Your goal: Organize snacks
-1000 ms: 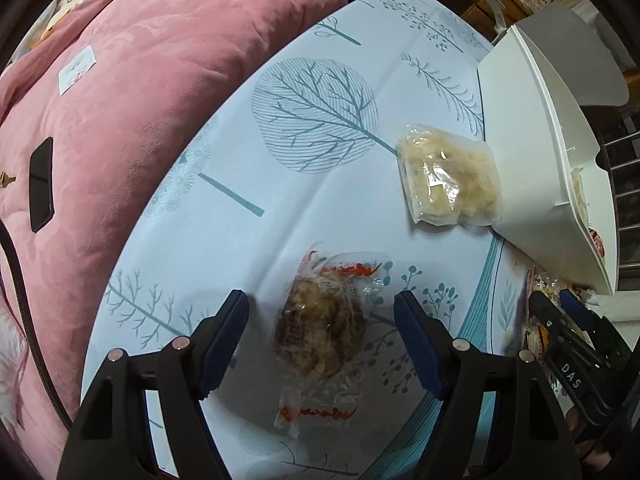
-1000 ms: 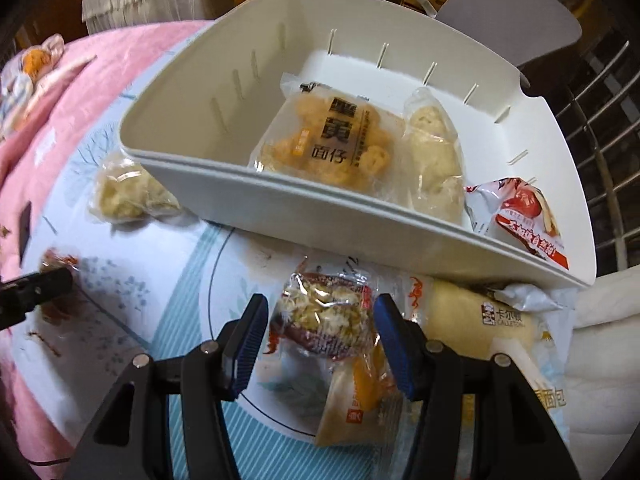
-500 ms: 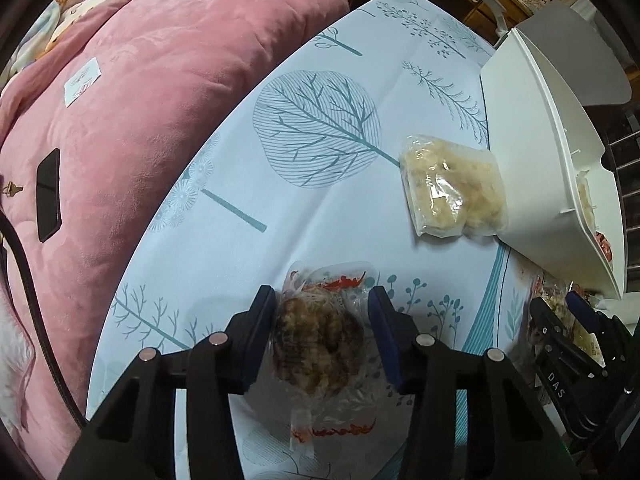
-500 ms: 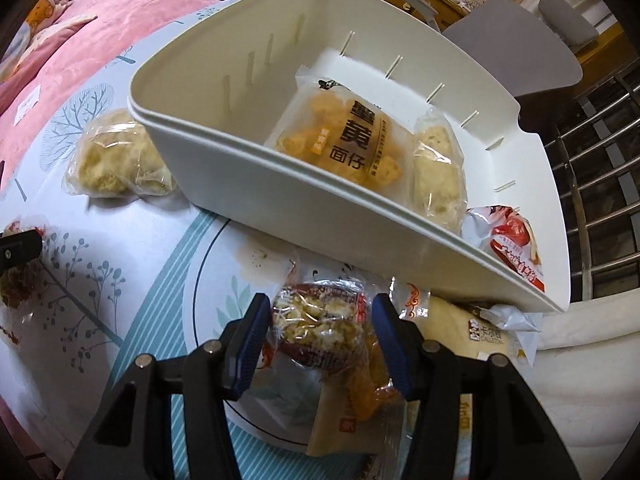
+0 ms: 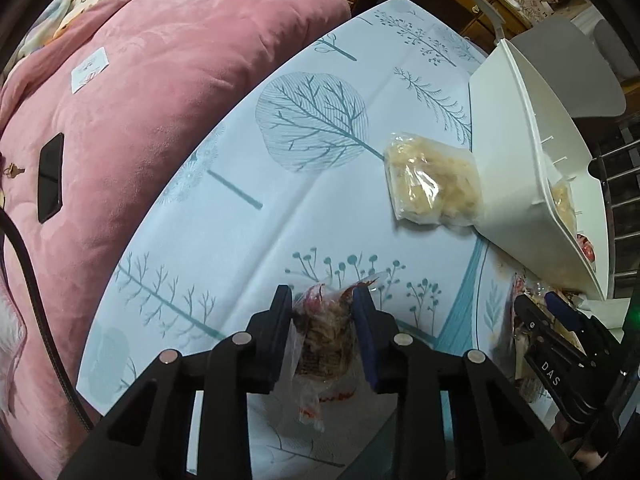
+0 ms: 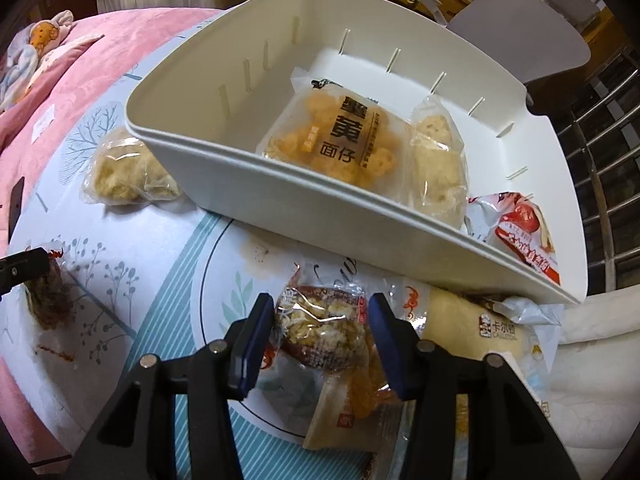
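My left gripper (image 5: 322, 300) points down at the tree-print tablecloth (image 5: 280, 208). Its jaws are closing and the pads squeeze a clear packet with a brown crumbly snack (image 5: 326, 332). My right gripper (image 6: 320, 312) stands over a pile of snacks in front of the white bin (image 6: 280, 176). Its jaws are closing slowly around a red-edged packet of nutty snack (image 6: 324, 332), and the pads sit at the wrapper's sides without visibly squeezing it. The bin holds an orange snack packet (image 6: 332, 140), a pale one (image 6: 438, 160) and a red-and-white one (image 6: 516, 228).
A pale snack bag (image 5: 432, 184) lies on the cloth against the bin's (image 5: 516, 160) left wall. A yellow cake packet (image 6: 472, 328) and an orange packet (image 6: 352, 404) lie in the pile. A pink cushion (image 5: 140, 120) with a black phone (image 5: 50, 178) borders the table. A grey chair (image 6: 520, 28) stands behind.
The left jaws have gone from wide apart to closed on the brown snack packet, crumpling its wrapper. The right jaws have narrowed slightly around the nutty snack packet.
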Demonstrator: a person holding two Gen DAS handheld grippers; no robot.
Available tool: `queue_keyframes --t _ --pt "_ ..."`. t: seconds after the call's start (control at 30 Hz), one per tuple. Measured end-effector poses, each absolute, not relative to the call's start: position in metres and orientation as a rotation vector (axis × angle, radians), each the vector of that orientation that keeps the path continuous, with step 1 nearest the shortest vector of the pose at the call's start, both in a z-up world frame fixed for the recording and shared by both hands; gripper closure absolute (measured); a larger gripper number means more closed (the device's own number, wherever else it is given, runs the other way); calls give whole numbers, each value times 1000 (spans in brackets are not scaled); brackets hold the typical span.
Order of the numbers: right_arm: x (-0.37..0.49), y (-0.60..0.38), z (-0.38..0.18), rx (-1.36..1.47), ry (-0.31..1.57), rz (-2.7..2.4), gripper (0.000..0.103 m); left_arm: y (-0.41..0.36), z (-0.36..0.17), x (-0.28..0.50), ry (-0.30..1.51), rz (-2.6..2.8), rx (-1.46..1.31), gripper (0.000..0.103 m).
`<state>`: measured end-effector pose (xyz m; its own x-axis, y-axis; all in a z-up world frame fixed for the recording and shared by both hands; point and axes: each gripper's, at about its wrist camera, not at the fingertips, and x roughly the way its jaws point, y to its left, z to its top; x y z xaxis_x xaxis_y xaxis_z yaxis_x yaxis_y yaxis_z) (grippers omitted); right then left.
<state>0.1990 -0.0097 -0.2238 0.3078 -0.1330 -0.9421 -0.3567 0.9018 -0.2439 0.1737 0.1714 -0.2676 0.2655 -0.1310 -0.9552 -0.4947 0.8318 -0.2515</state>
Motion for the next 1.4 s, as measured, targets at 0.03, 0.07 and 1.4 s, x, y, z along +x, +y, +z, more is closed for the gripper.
queue_keyframes --t 0.03,0.07,1.4 --pt "198 -11 -224 -449 1264 160 54 170 -267 172 1295 266 -579 74" --pt "197 -12 -223 -449 1266 171 54 168 -266 168 1293 269 -585 74" --pt "175 -83 -85 -116 925 459 56 63 -106 211 1150 118 -314 91"
